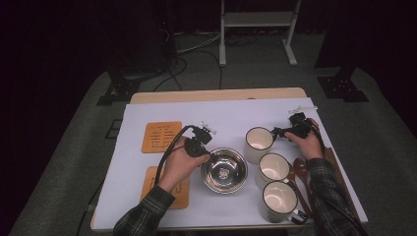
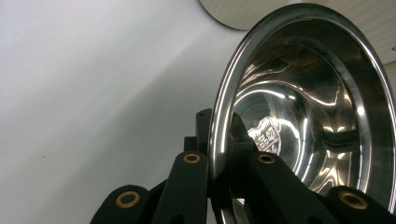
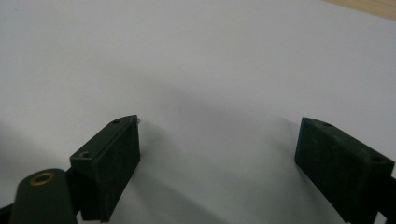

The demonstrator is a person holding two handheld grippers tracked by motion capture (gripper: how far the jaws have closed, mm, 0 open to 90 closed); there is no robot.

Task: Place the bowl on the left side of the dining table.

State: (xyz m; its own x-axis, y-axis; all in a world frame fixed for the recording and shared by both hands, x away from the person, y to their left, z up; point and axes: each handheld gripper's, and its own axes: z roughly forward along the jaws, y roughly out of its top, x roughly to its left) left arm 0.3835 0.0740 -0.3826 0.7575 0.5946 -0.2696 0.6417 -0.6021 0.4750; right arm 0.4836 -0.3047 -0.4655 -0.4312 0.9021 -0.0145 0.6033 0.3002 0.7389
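My left gripper was clamped on the near-left rim of the steel bowl by the table's front edge; thin, stiff and slick, it seemed likely to slip.

A lab: dark curtains, floor cables, equipment stand

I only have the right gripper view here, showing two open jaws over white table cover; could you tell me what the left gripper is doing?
Observer: The left gripper is shut on the rim of a steel bowl.
Operator: Thank you. What stands nearest my right gripper?
Observer: In the high view the right gripper points at the farthest of three white mugs.
Operator: Is anything lying beside those mugs?
Observer: Yes, wooden spoons lie at their right, beside the person's sleeve.
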